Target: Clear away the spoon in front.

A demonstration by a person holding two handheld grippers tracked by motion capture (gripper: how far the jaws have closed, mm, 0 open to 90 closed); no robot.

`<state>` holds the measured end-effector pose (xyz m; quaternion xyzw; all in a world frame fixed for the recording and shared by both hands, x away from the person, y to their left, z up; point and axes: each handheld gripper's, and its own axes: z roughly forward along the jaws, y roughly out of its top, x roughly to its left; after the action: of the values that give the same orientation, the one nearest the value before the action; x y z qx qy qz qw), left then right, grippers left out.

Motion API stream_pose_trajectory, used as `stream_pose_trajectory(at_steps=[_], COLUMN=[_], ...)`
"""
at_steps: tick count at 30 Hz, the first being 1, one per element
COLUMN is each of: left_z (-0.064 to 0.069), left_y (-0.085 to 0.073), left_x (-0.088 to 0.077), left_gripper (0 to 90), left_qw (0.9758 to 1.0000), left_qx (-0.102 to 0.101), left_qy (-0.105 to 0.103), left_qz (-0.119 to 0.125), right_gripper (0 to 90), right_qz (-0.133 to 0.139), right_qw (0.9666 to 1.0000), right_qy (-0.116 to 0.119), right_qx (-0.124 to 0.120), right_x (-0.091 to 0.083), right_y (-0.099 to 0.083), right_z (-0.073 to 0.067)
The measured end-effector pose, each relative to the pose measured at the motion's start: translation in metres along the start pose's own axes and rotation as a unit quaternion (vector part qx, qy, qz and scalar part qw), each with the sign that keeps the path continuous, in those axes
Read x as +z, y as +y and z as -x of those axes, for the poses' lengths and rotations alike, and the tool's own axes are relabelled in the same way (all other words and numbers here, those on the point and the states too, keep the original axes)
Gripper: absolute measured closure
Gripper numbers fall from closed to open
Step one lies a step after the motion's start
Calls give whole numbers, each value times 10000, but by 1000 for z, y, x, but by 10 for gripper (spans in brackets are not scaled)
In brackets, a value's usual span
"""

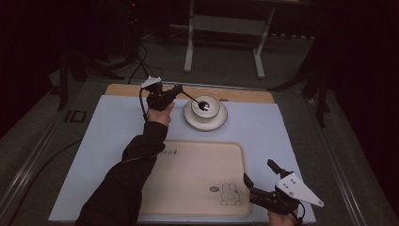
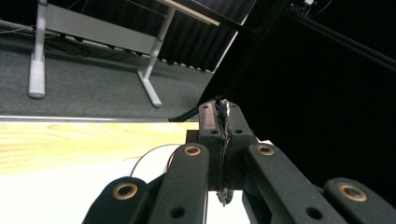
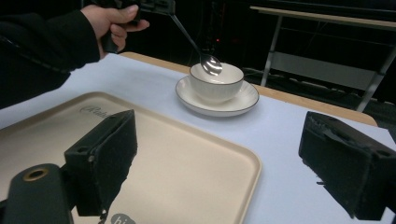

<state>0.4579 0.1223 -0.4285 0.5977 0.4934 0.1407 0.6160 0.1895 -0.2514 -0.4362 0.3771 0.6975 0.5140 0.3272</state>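
Desk (image 1: pixel 291 127), one, under a pale sheet.
Tray (image 1: pixel 197 174), one, beige, rigid, probably light; bare, at the near edge; best taken by its raised rim.
Saucer (image 1: pixel 190 121), one, and bowl (image 1: pixel 214 112), one, stacked at the far side; glazed, likely brittle and slick.
Spoon (image 1: pixel 203 105), one, metal, stiff, thin; its head sits in the bowl.
Left gripper (image 1: pixel 178 89): fingers clamped on the spoon's handle.
Right gripper (image 1: pixel 259 177): fingers apart, holding nothing, beside the tray's near right corner.

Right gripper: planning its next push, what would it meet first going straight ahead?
Probably the bowl on its saucer, after crossing the tray's corner; the open right gripper points there, though depth is unclear.
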Motion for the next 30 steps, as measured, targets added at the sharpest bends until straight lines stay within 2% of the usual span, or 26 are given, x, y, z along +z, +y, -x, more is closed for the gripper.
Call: stream_pose_trajectory(at_steps=[2, 12, 20, 22, 23, 30], left_z=[0, 3, 2, 2, 2, 1], left_y=[3, 22, 34, 34, 38, 53], left_x=[-5, -28, -52, -52, -60, -86], left_gripper=[895, 895, 895, 895, 895, 895], left_qw=[10000, 9998, 9996, 9996, 9994, 9987], left_qx=[-40, 95, 261, 261, 332, 485], left_qy=[-53, -176, -138, -138, -132, -160], left_qz=[14, 65, -20, -20, -36, -59], right_gripper=[114, 114, 114, 114, 114, 114], right_qz=[7, 11, 18, 14, 14, -7], right_qw=[10000, 10000, 10000, 10000, 10000, 10000], right_qy=[-6, -6, -6, -5, -5, -6], right_qx=[0, -38, -57, -64, -64, -76], right_x=[0, 0, 1, 1, 1, 2], right_y=[0, 0, 0, 0, 0, 0], right_z=[0, -1, -2, -2, -2, -3])
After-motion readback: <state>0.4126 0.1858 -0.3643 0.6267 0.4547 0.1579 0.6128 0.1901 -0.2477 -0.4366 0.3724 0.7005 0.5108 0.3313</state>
